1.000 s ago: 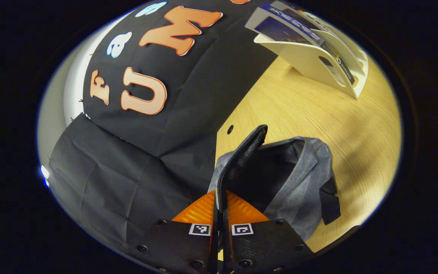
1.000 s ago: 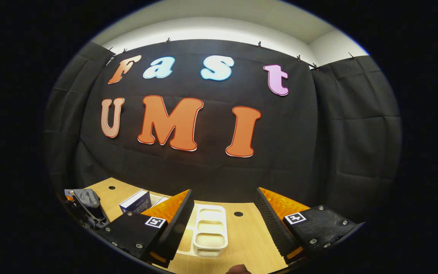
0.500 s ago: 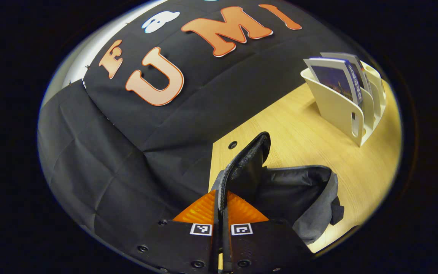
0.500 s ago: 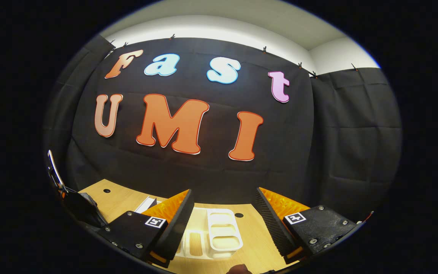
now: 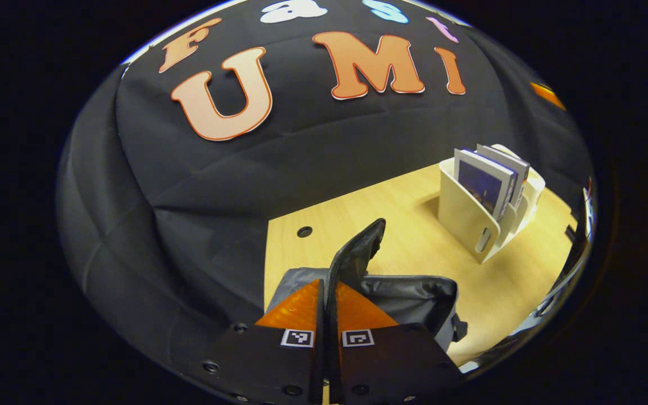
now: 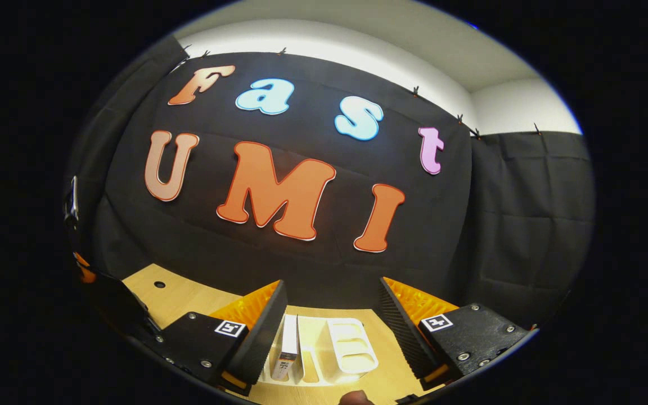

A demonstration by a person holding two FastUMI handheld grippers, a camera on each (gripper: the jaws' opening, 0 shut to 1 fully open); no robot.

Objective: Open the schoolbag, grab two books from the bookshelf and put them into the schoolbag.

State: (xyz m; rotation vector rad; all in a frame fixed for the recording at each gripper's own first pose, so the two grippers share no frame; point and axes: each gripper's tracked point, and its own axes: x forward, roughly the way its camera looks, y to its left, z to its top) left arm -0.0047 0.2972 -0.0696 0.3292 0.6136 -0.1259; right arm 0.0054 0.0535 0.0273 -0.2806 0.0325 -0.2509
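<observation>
In the left gripper view, my left gripper (image 5: 328, 298) is shut on the zippered edge (image 5: 358, 253) of the grey schoolbag (image 5: 414, 301), holding that flap upright so the dark inside shows. Beyond it to the right, the cream bookshelf (image 5: 470, 216) stands on the wooden table (image 5: 414, 242) with two books (image 5: 484, 183) leaning in its slots. In the right gripper view, my right gripper (image 6: 332, 304) is open above the bookshelf (image 6: 346, 349). A book's spine (image 6: 289, 349) stands upright just inside its left finger. The other gripper (image 6: 104, 292) sits at the far left edge.
The black cloth wall closes the table's back and left sides. A small round hole (image 5: 304, 231) is in the tabletop near the bag, and another hole (image 6: 159, 284) is at the back left in the right gripper view. Bare wood lies between bag and shelf.
The left gripper has swung and lowered while holding the bag's edge, bringing the shelf nearer centre. The right gripper has shifted so a book's spine now stands between its fingers.
</observation>
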